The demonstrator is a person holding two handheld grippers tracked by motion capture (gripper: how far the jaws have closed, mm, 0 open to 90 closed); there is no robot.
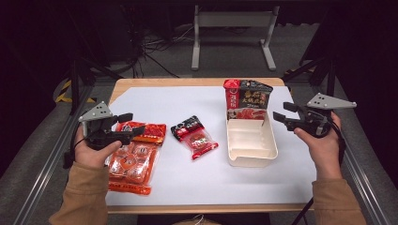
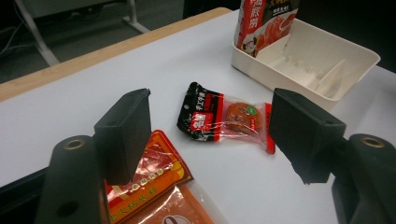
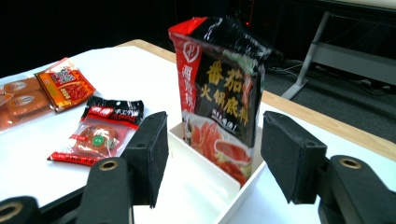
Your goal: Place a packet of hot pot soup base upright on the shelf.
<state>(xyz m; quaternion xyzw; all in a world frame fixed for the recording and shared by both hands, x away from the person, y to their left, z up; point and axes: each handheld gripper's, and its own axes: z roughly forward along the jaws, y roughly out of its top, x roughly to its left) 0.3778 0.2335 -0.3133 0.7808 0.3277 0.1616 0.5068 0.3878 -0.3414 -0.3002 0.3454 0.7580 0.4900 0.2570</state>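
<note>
Left gripper (image 1: 126, 125), black two-jaw tool with grey three-cornered plate, was held with jaws apart, nothing between them, hovering over the top edge of the large orange-red clear plastic pack of round pieces (image 1: 131, 159). In the left gripper view (image 2: 210, 135) that pack (image 2: 154, 186) lay just under the near jaw, and the small black-and-red plastic sachet with clear window (image 2: 224, 116) lay ahead between the jaws, apart from both.

Right gripper (image 1: 280, 112), same black build, had jaws apart and clamped nothing. It sat just right of the white rectangular plastic tray (image 1: 251, 145), near its far right corner, not touching as far as visible. In the right gripper view (image 3: 212, 154) the tall red-and-black printed foil pouch (image 3: 219, 98) stood upright between the jaws but farther off, leaning at the tray's (image 3: 233, 196) far end, inside it.

Relative to the tray in the high view: pouch (image 1: 246, 99) inside at its far end; small sachet (image 1: 194, 136) left of the tray, well apart from it, flat on the white table sheet (image 1: 187, 178); large orange-red pack farther left of the tray, beyond the sachet, under the left hand (image 1: 96, 152). Right hand (image 1: 319, 140) was right of the tray.
</note>
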